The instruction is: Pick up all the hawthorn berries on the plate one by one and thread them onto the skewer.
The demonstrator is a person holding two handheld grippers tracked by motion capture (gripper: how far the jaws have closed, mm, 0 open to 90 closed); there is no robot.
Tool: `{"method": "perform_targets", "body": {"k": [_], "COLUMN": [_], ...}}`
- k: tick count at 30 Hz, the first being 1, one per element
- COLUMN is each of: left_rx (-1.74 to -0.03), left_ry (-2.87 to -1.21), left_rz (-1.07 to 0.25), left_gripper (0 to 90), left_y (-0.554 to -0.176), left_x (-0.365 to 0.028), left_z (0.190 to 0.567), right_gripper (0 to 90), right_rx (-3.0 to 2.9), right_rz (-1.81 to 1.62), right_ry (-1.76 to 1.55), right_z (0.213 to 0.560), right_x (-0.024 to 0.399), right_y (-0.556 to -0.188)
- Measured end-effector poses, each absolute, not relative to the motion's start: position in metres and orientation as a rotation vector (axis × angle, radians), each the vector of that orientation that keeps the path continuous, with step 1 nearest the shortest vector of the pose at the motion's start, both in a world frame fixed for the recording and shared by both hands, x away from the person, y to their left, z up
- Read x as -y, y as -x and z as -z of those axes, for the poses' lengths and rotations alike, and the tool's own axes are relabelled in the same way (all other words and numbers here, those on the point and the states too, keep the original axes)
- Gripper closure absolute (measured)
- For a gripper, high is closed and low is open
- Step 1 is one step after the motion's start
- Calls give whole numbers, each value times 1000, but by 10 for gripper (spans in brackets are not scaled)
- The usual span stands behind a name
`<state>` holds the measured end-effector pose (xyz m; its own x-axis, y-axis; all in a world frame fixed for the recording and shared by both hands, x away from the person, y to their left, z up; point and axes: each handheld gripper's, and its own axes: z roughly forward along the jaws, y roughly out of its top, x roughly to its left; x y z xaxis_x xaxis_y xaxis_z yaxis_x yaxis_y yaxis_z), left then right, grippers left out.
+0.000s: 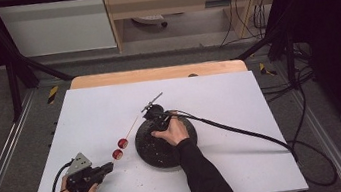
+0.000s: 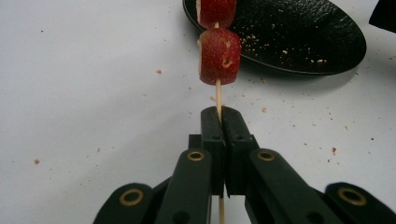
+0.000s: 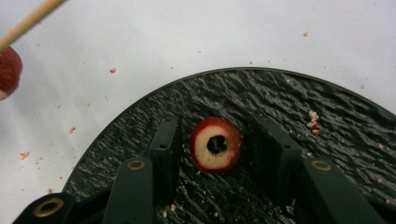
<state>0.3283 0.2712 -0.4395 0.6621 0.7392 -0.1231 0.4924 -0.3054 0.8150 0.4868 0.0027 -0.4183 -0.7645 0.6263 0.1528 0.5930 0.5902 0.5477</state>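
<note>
My left gripper (image 1: 109, 167) is shut on the near end of a thin wooden skewer (image 2: 218, 95), low over the white table. Two red strawberry pieces (image 1: 117, 154) (image 1: 122, 143) are threaded on the skewer, which runs up and right past the black plate's left rim. In the left gripper view the nearer piece (image 2: 219, 56) sits just beyond the jaws. My right gripper (image 1: 157, 120) is down on the black plate (image 1: 166, 152), open. Its jaws stand either side of a round strawberry slice (image 3: 216, 144) with a hole in its middle, not touching it.
The plate (image 3: 299, 107) carries scattered crumbs, and more crumbs (image 2: 264, 110) dot the white tabletop (image 1: 219, 99) around it. The right gripper's cable (image 1: 244, 133) trails across the table to the right edge. A wooden strip (image 1: 155, 73) borders the far side.
</note>
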Motion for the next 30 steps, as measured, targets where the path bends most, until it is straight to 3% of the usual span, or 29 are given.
{"method": "perform_targets", "body": {"k": [4,30], "left_rx": [-958,-955], "left_ry": [-1972,-1966], "left_rz": [-345,-350], "left_gripper": [884,884], "left_y": [-328,-327], "left_x": [-272,-271], "left_z": [439,438], "right_gripper": [616,628], "right_rx": [-2757,-2733], "right_rz": [-909,-930], "right_ry": [-1059,-1113], "right_z": [419,401], "right_x": [-3,5], "right_y": [-487,-483]}}
